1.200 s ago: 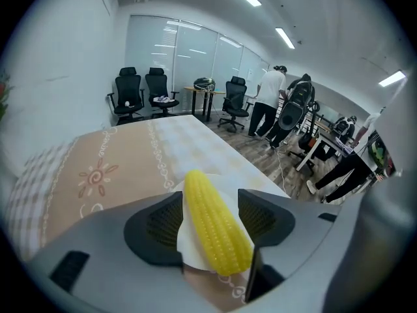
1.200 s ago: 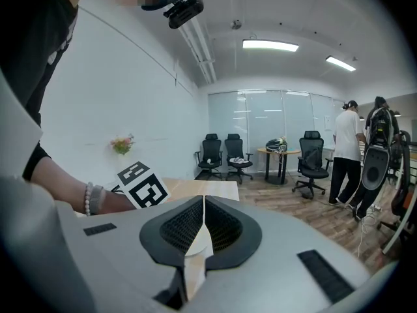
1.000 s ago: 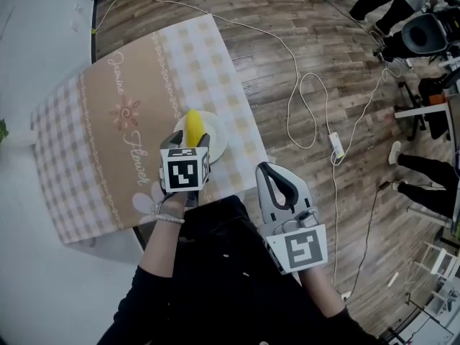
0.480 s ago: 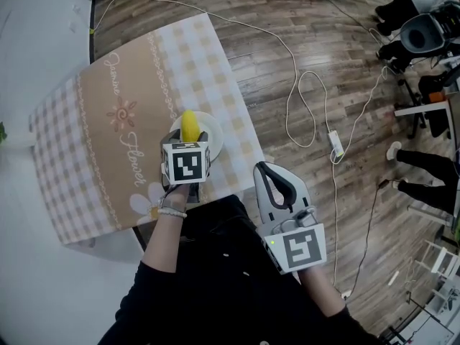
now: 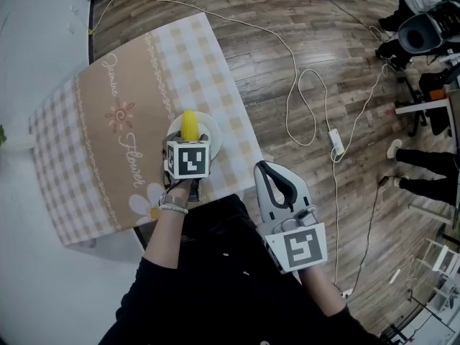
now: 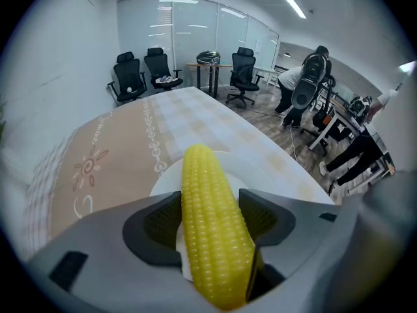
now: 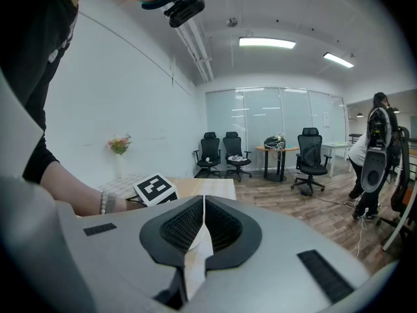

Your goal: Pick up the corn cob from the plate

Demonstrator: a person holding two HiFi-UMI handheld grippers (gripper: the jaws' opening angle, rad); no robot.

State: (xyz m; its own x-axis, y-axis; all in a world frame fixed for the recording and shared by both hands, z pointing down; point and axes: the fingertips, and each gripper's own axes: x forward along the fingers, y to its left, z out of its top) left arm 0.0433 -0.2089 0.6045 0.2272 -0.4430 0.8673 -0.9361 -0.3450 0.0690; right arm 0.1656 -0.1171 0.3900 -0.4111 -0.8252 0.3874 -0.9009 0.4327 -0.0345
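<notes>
Left gripper [image 6: 210, 204] jaws clasp corn cob [image 6: 212, 233] at plate [image 6: 251, 168] on checked tablecloth [image 5: 108, 121] — right gripper [image 7: 203, 227] jaws pressed together; wood floor [image 5: 287, 49].

Yellow corn cob [image 6: 210, 230], seemingly white plate [image 6: 165, 184].

A yellow corn cob [image 6: 212, 233] with full rows of kernels lies lengthwise between the jaws of the left gripper [image 6: 210, 201]. Both pads press its sides, and its tapered tip points away. Beneath it sits a round white plate [image 6: 267, 171] on a checked tablecloth [image 5: 194, 56].
</notes>
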